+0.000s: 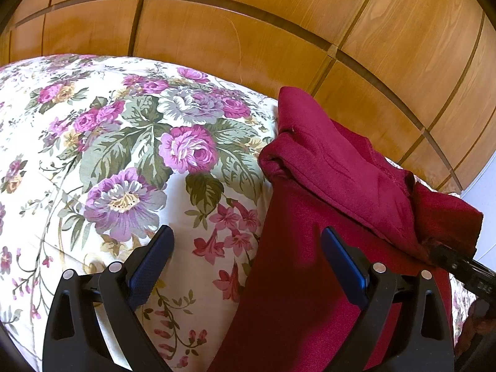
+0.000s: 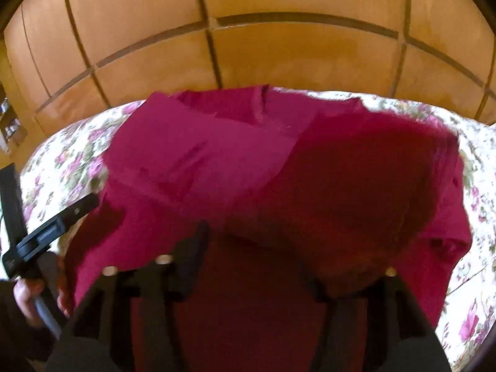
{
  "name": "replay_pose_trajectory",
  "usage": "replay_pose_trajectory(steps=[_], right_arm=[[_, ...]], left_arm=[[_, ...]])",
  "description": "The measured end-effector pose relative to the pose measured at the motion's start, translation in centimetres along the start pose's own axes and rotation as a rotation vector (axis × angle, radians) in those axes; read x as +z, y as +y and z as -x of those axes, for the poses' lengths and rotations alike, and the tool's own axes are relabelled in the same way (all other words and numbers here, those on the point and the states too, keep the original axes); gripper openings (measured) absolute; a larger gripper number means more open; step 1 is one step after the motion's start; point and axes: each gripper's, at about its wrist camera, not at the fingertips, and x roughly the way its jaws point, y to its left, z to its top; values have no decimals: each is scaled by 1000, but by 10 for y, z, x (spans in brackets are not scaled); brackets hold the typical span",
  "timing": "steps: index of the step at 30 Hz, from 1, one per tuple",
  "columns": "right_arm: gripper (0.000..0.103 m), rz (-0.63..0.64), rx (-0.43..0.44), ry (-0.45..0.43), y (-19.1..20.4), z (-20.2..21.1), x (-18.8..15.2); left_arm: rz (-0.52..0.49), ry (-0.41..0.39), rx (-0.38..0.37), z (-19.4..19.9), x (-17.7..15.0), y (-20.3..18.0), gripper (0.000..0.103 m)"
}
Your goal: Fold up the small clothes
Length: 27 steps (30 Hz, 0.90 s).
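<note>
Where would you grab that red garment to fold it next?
Probably the red garment is best taken at its rolled edge lying on the floral bedspread, approached from its left. That bunched lip is thick and raised; the left gripper is open nearby.

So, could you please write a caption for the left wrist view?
Open left tongs hover over the edge of a dark red garment on a floral bedspread.

A home bedroom: floral bedspread [image 1: 130,142] against wooden wardrobe doors [image 1: 235,37].
</note>
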Motion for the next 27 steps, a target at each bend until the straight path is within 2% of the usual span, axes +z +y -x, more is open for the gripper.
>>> replay_pose_trajectory(steps=[1,5,7,8,10,12,15,18,21,24,27], right_arm=[[66,-15,-16,-4,-5,9,1],[75,-190,-108,-61,-45,41,-2],[84,-293,-230,-69,-74,54,-6],[85,-328,-320,-64,-90,58,-9],[86,-349,-432,-41,-110,55,-12],[88,-354,-506,-7,-124,49,-15],[89,-420,-514,39,-142,47,-23],[91,-499,-492,12,-154,53,-27],[93,-441,-510,22,-151,46,-23],[94,-345,-569,74,-148,28,-21],[95,-298,-638,86,-149,19,-24]], left_arm=[[1,4,2,0,1,0,95],[-34,2,16,7,5,-11,95],[-65,-13,-60,21,8,-29,95],[-75,-19,-92,27,9,-37,95],[-104,-26,-161,37,13,-61,95],[-143,-8,-224,42,16,-95,95],[-229,9,-277,40,14,-140,95],[-394,16,-273,25,-2,-191,95],[-536,59,-295,10,-25,-227,95],[-604,69,-364,6,-50,-257,95],[-698,50,-332,-7,-67,-279,95]])
